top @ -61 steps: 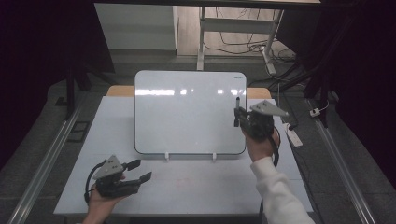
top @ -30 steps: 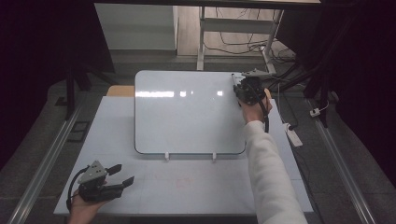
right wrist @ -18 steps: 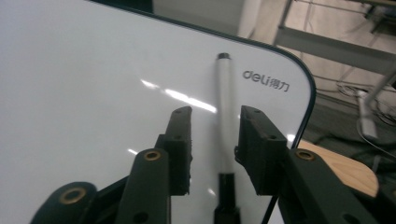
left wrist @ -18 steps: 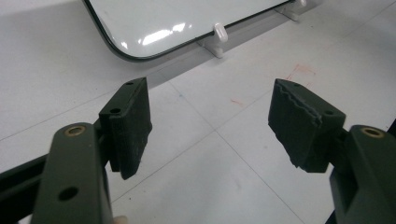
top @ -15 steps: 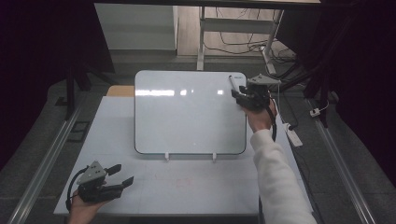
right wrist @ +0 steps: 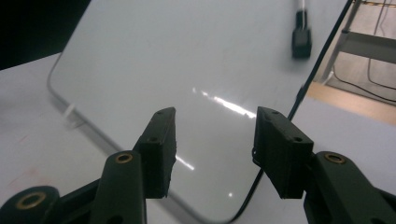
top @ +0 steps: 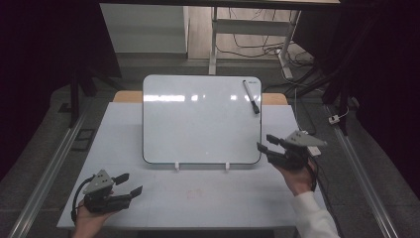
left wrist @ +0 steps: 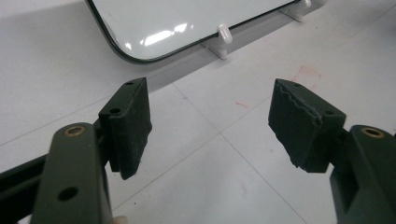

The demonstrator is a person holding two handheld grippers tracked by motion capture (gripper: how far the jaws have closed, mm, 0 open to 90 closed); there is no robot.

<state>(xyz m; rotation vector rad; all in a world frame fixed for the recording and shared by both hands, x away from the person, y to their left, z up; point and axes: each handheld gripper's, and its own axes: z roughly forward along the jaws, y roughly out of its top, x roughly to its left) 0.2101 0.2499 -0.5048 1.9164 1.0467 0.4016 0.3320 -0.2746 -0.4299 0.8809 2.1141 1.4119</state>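
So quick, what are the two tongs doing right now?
Left tongs: open, holding nothing.
Right tongs: jaws have just been opening, nothing between them; the marker sits on the whiteboard.

The left gripper point(top: 130, 184), black with two jaws, is held low by the left hand point(top: 89, 216) near the table's point(top: 208, 208) front left corner, jaws apart and empty. The right gripper point(top: 265, 144), at the right edge, has just been opening, with nothing between its jaws.
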